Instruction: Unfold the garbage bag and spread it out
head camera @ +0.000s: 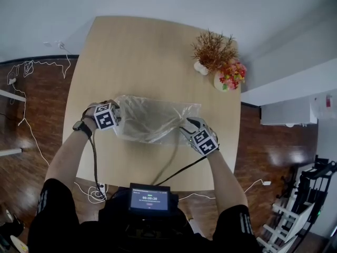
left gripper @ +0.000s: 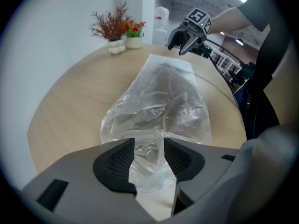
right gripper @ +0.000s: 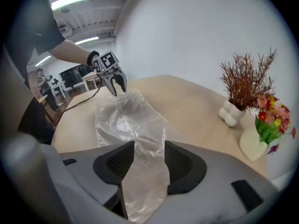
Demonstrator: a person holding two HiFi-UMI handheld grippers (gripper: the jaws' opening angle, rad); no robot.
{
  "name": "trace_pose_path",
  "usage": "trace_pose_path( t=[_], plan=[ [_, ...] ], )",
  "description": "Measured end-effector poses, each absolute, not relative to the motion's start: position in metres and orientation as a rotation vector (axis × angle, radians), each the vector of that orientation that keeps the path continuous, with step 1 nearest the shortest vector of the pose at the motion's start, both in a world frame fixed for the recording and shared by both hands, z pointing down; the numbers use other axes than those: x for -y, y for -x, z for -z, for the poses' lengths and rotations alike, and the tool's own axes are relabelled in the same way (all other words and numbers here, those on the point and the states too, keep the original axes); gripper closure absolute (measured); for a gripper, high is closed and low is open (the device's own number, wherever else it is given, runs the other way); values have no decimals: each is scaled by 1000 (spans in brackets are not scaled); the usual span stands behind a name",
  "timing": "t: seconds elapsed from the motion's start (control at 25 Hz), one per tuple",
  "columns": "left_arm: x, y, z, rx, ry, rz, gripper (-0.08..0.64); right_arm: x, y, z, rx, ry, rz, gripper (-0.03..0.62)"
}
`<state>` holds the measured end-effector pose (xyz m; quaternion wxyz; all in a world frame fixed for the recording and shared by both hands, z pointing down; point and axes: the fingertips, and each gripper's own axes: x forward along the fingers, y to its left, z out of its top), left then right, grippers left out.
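Observation:
A clear, crinkled garbage bag [head camera: 155,119] lies partly puffed up across the near middle of the light wooden table [head camera: 137,51]. My left gripper [head camera: 119,122] is at the bag's left end and my right gripper [head camera: 186,125] at its right end. In the left gripper view the left gripper [left gripper: 149,155] stands open, with a fold of the bag [left gripper: 163,101] lying loosely in the wide gap. In the right gripper view the right gripper [right gripper: 149,160] is also open, and a strip of the bag [right gripper: 126,120] runs between its pads without being pinched.
A white vase of dried branches [head camera: 210,51] and a vase of red and pink flowers [head camera: 229,77] stand at the table's far right corner. A black cable [head camera: 176,168] runs from the right gripper over the near table edge. A small screen [head camera: 150,199] sits at my chest.

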<state>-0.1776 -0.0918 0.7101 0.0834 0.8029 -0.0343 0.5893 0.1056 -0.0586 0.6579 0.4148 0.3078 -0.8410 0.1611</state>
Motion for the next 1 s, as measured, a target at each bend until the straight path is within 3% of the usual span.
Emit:
trace_pose_path(
  t=[0.4,0.68,1.0],
  plan=[
    [87,199,-738,105,-2345,-1842,305,39,-152,-718,1957,-778,-554,356],
    [93,208,-739,116,-2296,-1854,277,41,-160,-728,1948,-799,-586,301],
    [91,204,-731,92,-2296,-1835,275,42,-162,-731,1949,-800,-558,308]
  ],
)
